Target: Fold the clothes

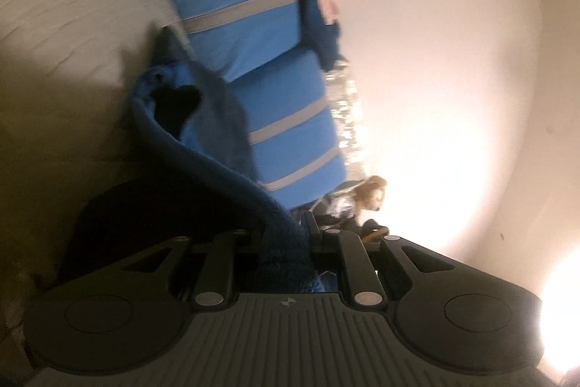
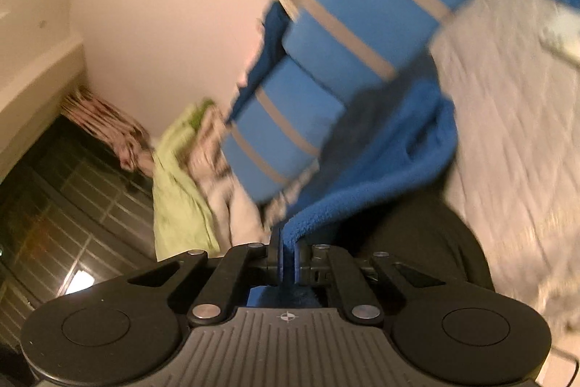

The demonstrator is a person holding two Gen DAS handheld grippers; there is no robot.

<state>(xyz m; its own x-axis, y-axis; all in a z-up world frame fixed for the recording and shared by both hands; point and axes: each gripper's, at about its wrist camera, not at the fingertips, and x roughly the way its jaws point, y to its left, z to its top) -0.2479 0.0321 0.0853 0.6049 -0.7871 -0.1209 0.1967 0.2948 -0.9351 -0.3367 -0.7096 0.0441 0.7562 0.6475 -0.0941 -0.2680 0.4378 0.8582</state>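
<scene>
A blue fleece garment (image 1: 203,147) hangs over the pale bed cover (image 1: 65,35). In the left wrist view, my left gripper (image 1: 286,242) is shut on a thick fold of its edge, which runs from the jaws up to the left. In the right wrist view, the same blue fleece garment (image 2: 391,155) stretches from the jaws up to the right. My right gripper (image 2: 288,260) is shut on a thin edge of it. Both views are tilted and blurred.
Blue pillows with grey stripes (image 1: 235,6) lie along the pale wall (image 1: 435,42), seen also as blue pillows (image 2: 326,78) in the right wrist view. A lime green cloth (image 2: 177,191) and a window with blinds (image 2: 72,205) sit low left. A small figure (image 1: 369,194) is by the wall.
</scene>
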